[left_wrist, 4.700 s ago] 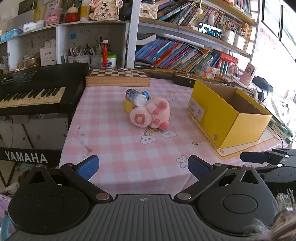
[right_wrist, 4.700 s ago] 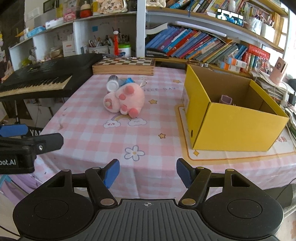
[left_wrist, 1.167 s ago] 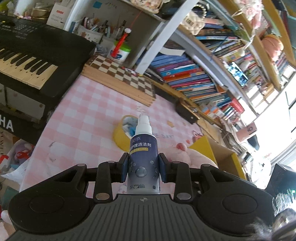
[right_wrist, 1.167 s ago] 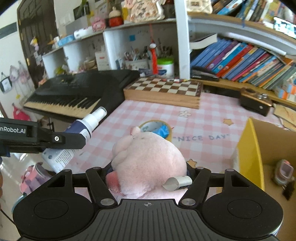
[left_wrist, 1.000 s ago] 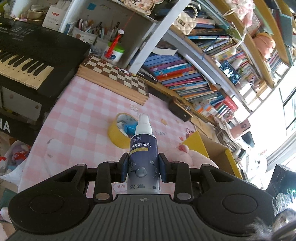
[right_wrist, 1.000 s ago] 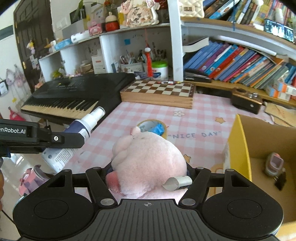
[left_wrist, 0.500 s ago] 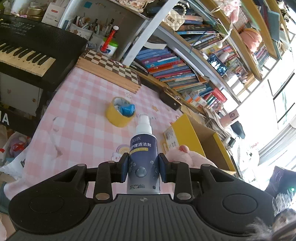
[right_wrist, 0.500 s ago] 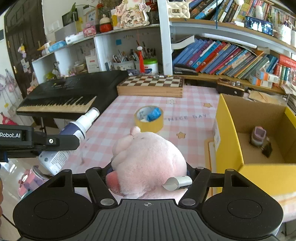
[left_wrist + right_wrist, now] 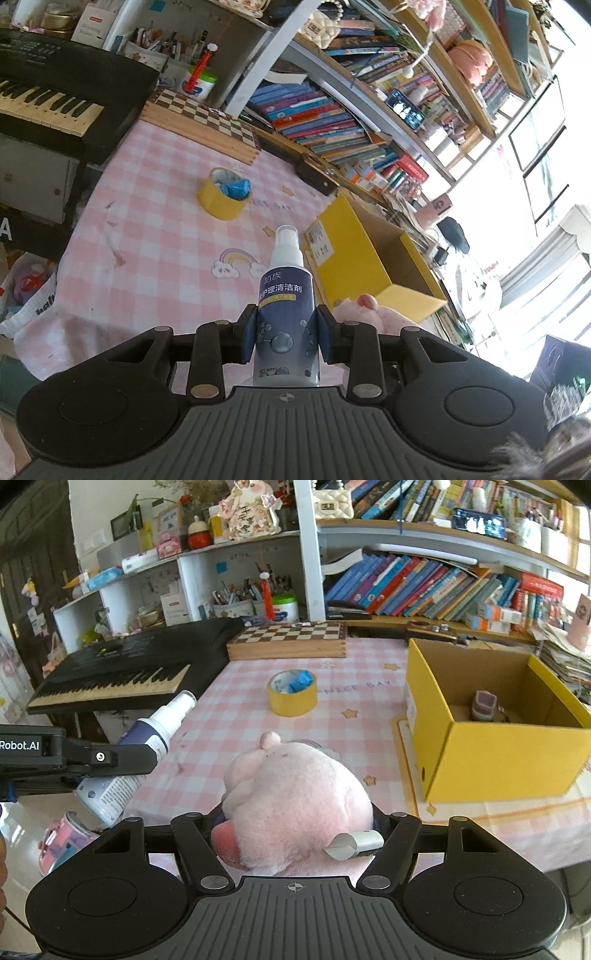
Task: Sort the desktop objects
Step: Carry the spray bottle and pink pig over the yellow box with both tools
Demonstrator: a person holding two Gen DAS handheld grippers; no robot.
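Left claw [image 9: 284, 334] clenched on bottle [image 9: 286, 314], right claw [image 9: 295, 834] on plush [image 9: 291, 805]; both have swung from worktop centre toward box [image 9: 495, 753] at right edge. Drop-off next, likely; tape [image 9: 291, 692] remains mid-worktop.

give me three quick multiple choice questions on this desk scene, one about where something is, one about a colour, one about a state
1. Where is the blue item?
A. inside the tape roll
B. in the box
C. on the chessboard

2. What colour is the box?
A. red
B. yellow
C. white

3. What is the left gripper doing?
A. open and empty
B. shut on the plush
C. shut on the spray bottle

Answers:
1. A, the blue item sits in the tape roll.
2. B, the box has yellow walls.
3. C, the left gripper clamps the spray bottle; the right gripper holds the pink plush.
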